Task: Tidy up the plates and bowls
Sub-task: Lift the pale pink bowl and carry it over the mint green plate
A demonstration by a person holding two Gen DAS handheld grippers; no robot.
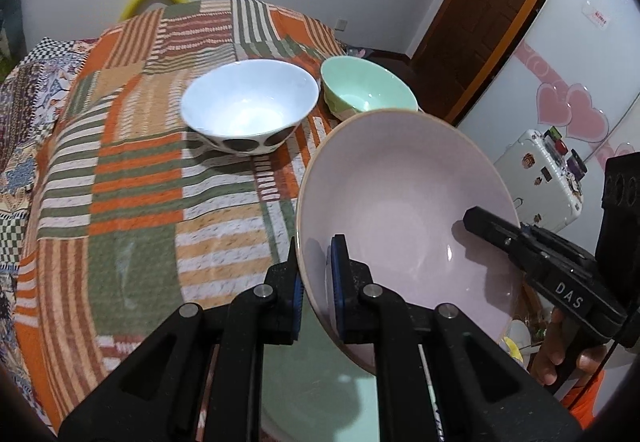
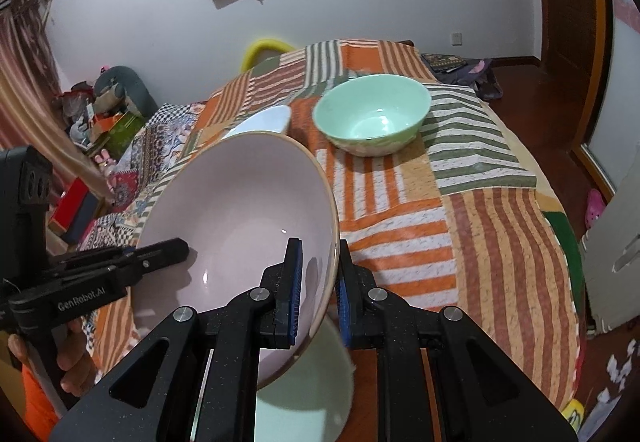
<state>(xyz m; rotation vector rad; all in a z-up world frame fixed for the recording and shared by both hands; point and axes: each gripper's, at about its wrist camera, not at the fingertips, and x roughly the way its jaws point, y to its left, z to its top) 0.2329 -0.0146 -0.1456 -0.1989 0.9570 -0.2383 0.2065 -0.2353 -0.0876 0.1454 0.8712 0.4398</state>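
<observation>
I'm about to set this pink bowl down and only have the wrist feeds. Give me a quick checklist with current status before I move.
1. Left gripper clamped on the pink bowl rim: ok, one finger inside, one outside.
2. Right gripper clamped on the opposite rim: ok, rim sits between its pads.
3. Bowl level: not ok, it is tilted in both views.
4. Pink bowl empty: ok, nothing shows inside.
5. What lies below: a pale green dish sits under the bowl; whether they touch, cannot tell.
6. White bowl and green bowl out of the way: ok, both stand upright farther back on the striped cloth.
</observation>
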